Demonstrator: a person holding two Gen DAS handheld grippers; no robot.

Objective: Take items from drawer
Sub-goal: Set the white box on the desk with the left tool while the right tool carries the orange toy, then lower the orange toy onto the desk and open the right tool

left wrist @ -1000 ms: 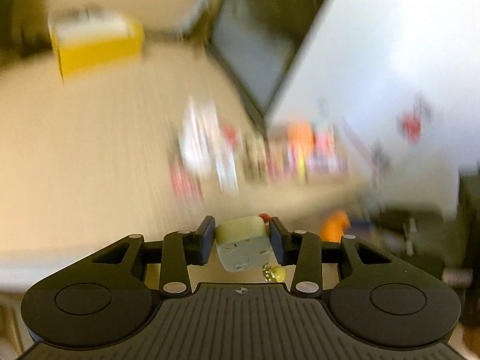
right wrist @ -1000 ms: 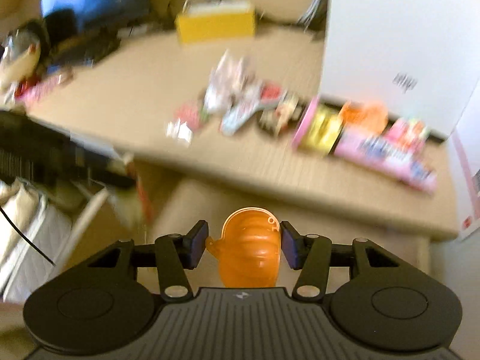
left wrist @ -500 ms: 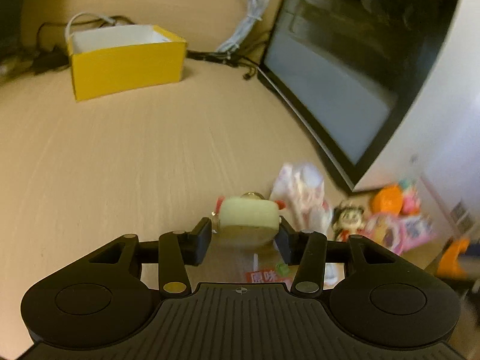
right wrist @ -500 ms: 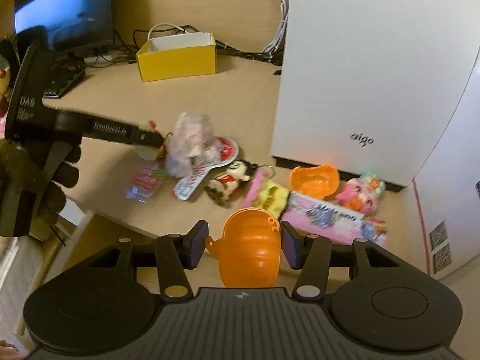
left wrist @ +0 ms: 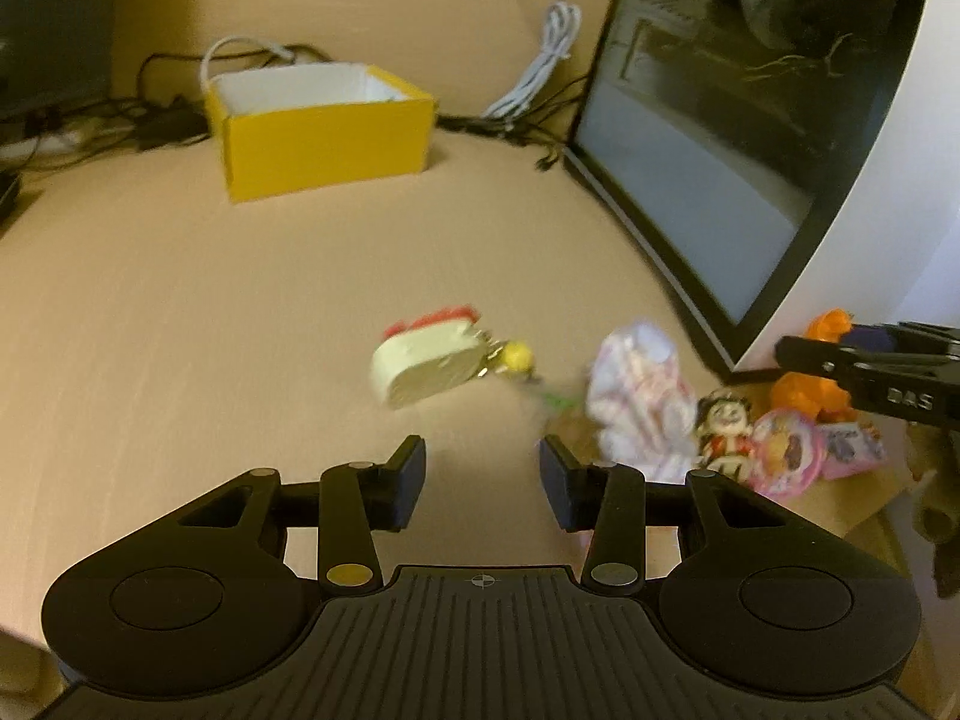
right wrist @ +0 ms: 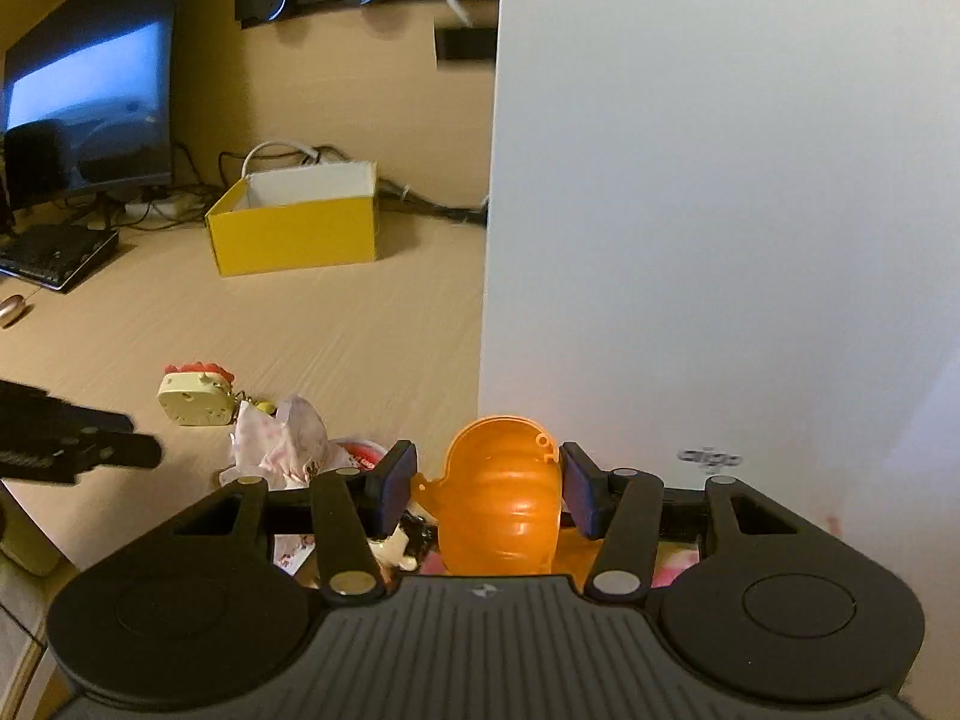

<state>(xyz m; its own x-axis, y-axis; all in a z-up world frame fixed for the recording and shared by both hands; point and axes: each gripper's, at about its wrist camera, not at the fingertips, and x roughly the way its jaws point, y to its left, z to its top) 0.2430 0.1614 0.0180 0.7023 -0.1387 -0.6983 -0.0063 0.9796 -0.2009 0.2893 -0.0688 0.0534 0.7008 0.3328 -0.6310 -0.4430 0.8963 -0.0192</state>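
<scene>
Jaws of the left gripper (left wrist: 483, 483) stand wide, easing inward, with nothing between them; only bare desk (left wrist: 180, 312) shows in the gap. Just beyond lies the cream keychain (left wrist: 423, 363), red-topped, on its side on the desk, a yellow bead at its chain end; it is blurred. To its right sits a crumpled pink-and-white bag (left wrist: 636, 396), then a small doll (left wrist: 723, 420) and a round pink toy (left wrist: 786, 450), all close together at the foot of the white computer case (left wrist: 888, 210).

The right gripper (right wrist: 489, 495) is clamped on an orange shell (right wrist: 501, 510), a pumpkin-ribbed half cup held between both pads, hollow side away from the camera. It hangs above the clutter by the case; whether it touches anything below I cannot tell. In the left view a second orange piece (left wrist: 804, 390) shows behind that gripper's fingers.

Farther back stands an open yellow box (left wrist: 324, 132), white inside. Its inside wall shows bare; its floor is out of sight. Cables (left wrist: 540, 78) trail behind it, and a monitor (right wrist: 90, 114) and keyboard (right wrist: 54, 255) sit at far left. No drawer is in view.
</scene>
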